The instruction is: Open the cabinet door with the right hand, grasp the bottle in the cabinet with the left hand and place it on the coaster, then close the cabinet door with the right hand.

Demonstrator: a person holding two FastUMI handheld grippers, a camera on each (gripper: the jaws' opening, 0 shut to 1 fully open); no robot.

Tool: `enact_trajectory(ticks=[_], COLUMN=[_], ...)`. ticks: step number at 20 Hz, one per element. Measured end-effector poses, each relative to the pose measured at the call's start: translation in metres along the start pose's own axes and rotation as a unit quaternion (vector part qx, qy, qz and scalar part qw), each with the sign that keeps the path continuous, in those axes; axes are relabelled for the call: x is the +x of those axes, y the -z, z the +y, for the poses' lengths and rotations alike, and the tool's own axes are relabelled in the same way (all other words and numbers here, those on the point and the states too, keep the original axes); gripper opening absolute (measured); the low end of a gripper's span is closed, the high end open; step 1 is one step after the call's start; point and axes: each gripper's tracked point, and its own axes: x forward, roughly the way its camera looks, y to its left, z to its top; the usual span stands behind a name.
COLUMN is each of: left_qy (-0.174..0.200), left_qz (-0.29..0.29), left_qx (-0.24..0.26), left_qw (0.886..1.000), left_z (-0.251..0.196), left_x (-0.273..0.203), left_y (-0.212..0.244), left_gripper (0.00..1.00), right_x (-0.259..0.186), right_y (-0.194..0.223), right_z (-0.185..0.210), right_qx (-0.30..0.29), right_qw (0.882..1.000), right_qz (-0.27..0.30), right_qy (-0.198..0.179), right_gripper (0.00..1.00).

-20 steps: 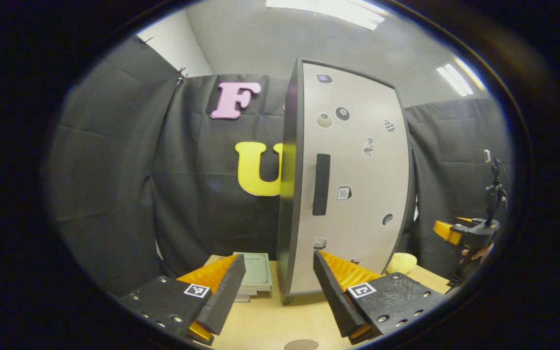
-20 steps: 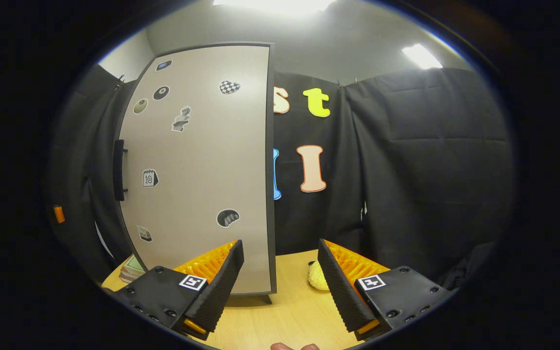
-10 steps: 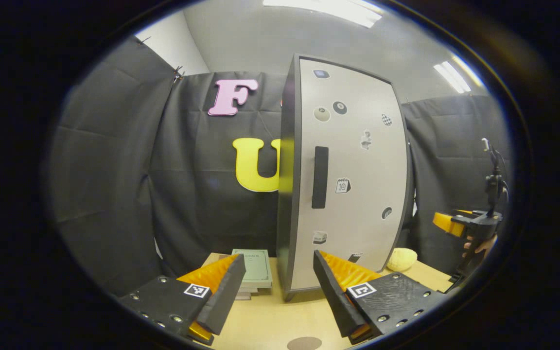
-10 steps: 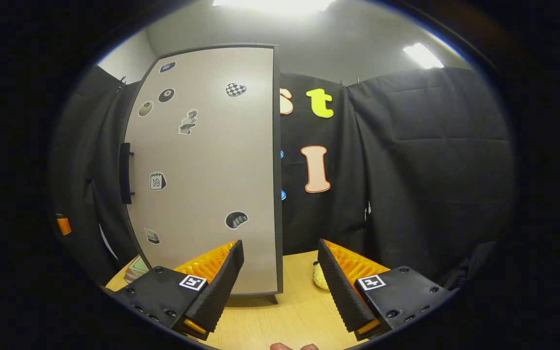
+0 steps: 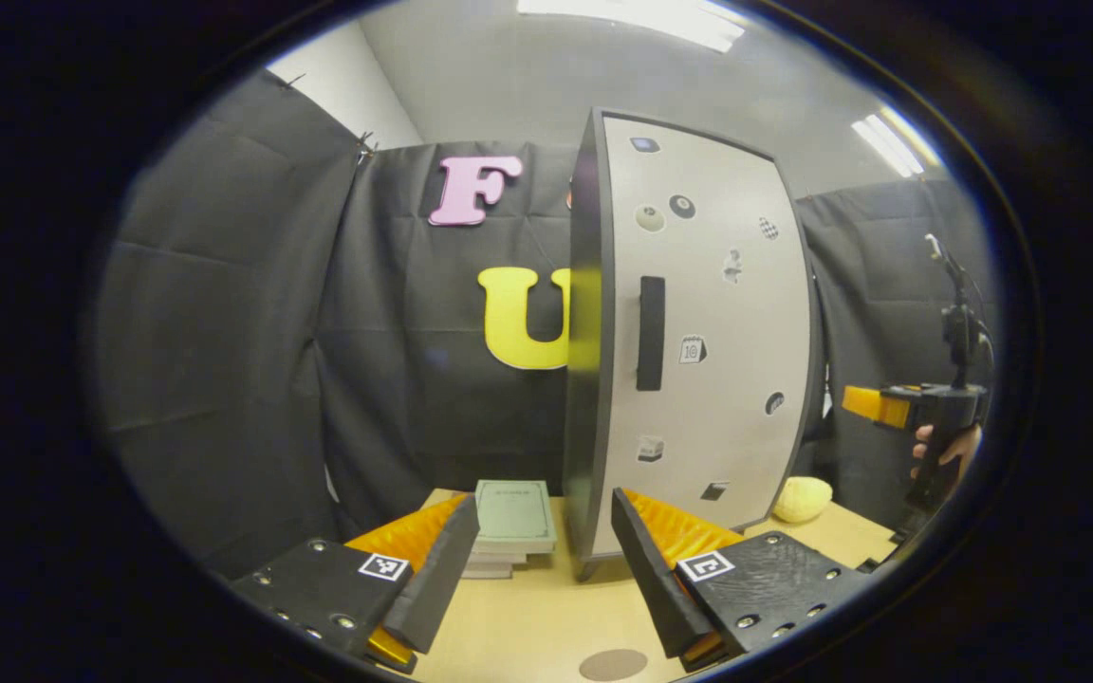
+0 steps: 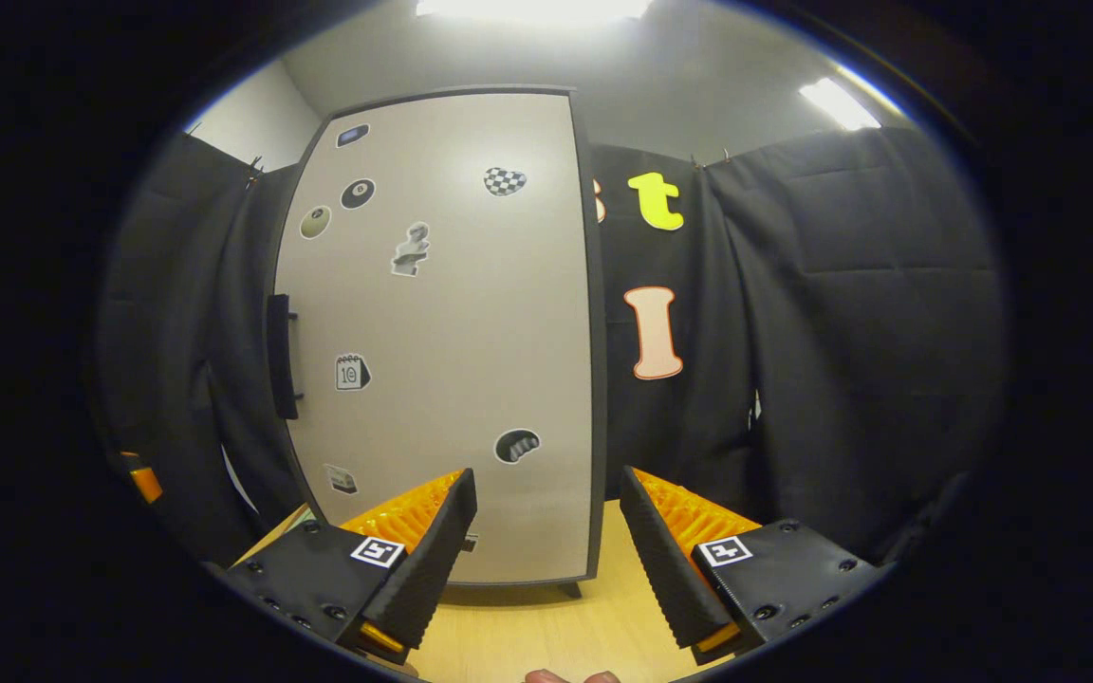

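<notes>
The cabinet door [image 6: 442,323] is closed and faces the near side, its grey panel carrying small stickers. Its black handle [image 6: 282,356] runs vertically along the left edge. The cabinet [image 5: 694,332] stands upright on the wooden table [image 5: 527,626]. A round brown coaster [image 5: 613,664] lies on the table near the left gripper [image 5: 542,531], whose jaws are open and empty. A stack of books [image 5: 510,517] sits left of the cabinet; a yellow object [image 5: 803,498] sits to its right. The right gripper [image 6: 546,517] points at the door, jaws open and empty, clear of the handle. In the left gripper view, a hand [image 5: 947,446] holds the right gripper at far right.
</notes>
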Motion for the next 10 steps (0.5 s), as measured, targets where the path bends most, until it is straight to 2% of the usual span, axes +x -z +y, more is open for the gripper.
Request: enact_trajectory(ticks=[1,6,7,8,10], left_qy=[-0.002,-0.015,-0.021,-0.028,-0.038], left_qz=[0.002,0.013,0.015,0.018,0.021], left_qx=[-0.008,-0.032,-0.033,-0.036,-0.047], left_qw=[1.0,0.999,0.999,0.999,0.998], left_z=[0.001,0.013,0.019,0.023,0.032], left_x=[-0.003,-0.017,-0.02,-0.022,-0.027], left_y=[0.005,0.03,0.034,0.038,0.043], left_gripper=[0.85,0.87,0.87,0.86,0.87], right_x=[0.003,0.019,0.022,0.024,0.029], right_y=[-0.007,-0.046,-0.054,-0.062,-0.078], right_z=[0.01,0.061,0.072,0.083,0.105], right_qx=[-0.003,-0.004,-0.003,-0.001,0.0], right_qw=[1.0,0.998,0.997,0.996,0.994], right_qz=[-0.004,-0.031,-0.037,-0.042,-0.054], right_qy=[-0.009,-0.054,-0.064,-0.074,-0.092], right_gripper=[0.96,0.96,0.93,0.96,0.93])
